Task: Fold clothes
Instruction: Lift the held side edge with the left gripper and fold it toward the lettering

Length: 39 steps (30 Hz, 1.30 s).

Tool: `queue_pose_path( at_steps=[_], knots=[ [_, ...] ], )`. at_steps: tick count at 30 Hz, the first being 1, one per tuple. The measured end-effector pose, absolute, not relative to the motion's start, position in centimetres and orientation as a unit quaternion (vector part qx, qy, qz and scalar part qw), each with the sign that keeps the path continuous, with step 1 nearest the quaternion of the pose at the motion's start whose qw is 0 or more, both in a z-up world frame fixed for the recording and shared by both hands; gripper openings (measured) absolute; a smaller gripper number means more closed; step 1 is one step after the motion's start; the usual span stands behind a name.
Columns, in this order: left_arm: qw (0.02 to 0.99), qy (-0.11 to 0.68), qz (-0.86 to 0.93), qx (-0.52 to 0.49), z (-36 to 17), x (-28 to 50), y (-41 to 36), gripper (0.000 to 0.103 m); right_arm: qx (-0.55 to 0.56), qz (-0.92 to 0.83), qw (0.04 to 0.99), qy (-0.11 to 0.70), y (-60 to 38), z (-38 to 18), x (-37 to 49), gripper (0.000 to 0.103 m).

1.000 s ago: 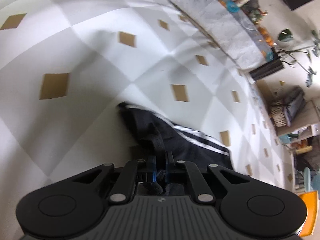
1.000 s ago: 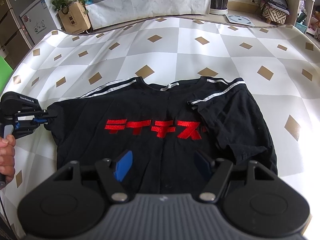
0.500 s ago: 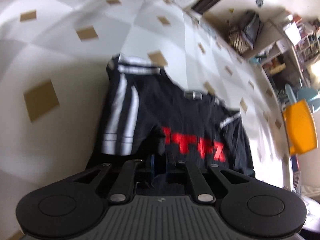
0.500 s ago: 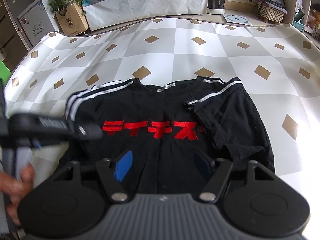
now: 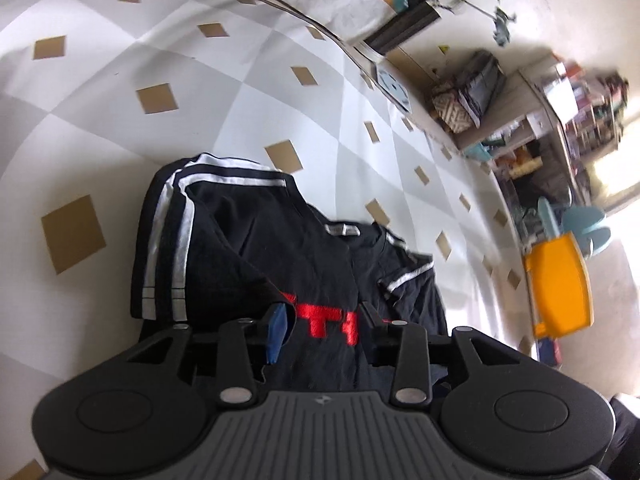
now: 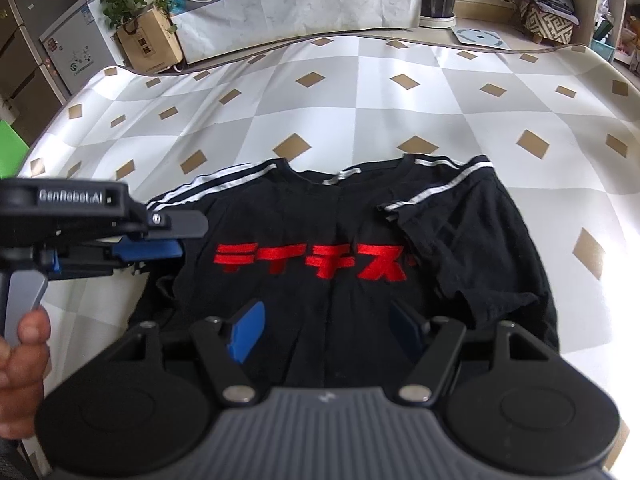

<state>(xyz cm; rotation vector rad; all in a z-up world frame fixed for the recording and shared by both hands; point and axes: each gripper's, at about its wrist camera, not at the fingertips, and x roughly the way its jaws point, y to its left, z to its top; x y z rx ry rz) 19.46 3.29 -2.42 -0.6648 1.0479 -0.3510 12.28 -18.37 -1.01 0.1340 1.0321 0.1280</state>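
A black T-shirt [image 6: 360,240] with red characters and white shoulder stripes lies flat, front up, on the checkered mat [image 6: 360,92]. Its right sleeve [image 6: 460,240] is folded in over the chest. The left sleeve [image 5: 224,248] is folded in over the body too. My left gripper [image 6: 188,240] hovers over the shirt's left edge. Its jaws are opening [image 5: 324,324], and the sleeve's edge lies by the blue pad [image 5: 276,332] without being pinched. My right gripper [image 6: 325,330] hangs open above the shirt's lower middle, holding nothing.
A person's hand [image 6: 20,344] holds the left gripper's handle. Beyond the mat's far edge stand a cardboard box [image 6: 148,40] with a plant, a white cabinet [image 6: 76,44] and a patterned basket [image 6: 548,20]. A yellow chair [image 5: 560,284] stands off the mat.
The left gripper carried the left sleeve inward from the shirt's side onto its body, and its jaws went from shut on the cloth to parted. The right gripper kept still.
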Motion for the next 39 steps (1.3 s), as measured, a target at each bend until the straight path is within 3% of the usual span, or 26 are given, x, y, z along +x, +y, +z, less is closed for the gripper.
queue_pose_path(
  at_steps=[8,15,28,35,39],
  knots=[
    [0.795,0.462,-0.155,-0.359,-1.2,19.6,5.8,0.042,0.063,0.093,0.867,0.485,-16.0,-0.8,12.7,0.067],
    [0.78,0.486,-0.152,-0.364,-2.8,20.0,5.2,0.043,0.074,0.134,0.863,0.482,-13.1,-1.3,13.2,0.069],
    [0.756,0.506,-0.176,-0.376,-3.3,20.5,4.8,0.042,0.182,0.129,0.85,0.477,-10.4,-4.7,14.9,0.069],
    [0.746,0.512,-0.194,-0.379,-2.5,20.5,4.9,0.043,0.121,0.043,0.864,0.487,-9.8,-5.9,15.3,0.069],
    [0.746,0.501,-0.208,-0.386,-1.1,20.5,5.4,0.055,0.125,0.028,0.86,0.494,-10.5,-6.4,15.3,0.069]
  ],
)
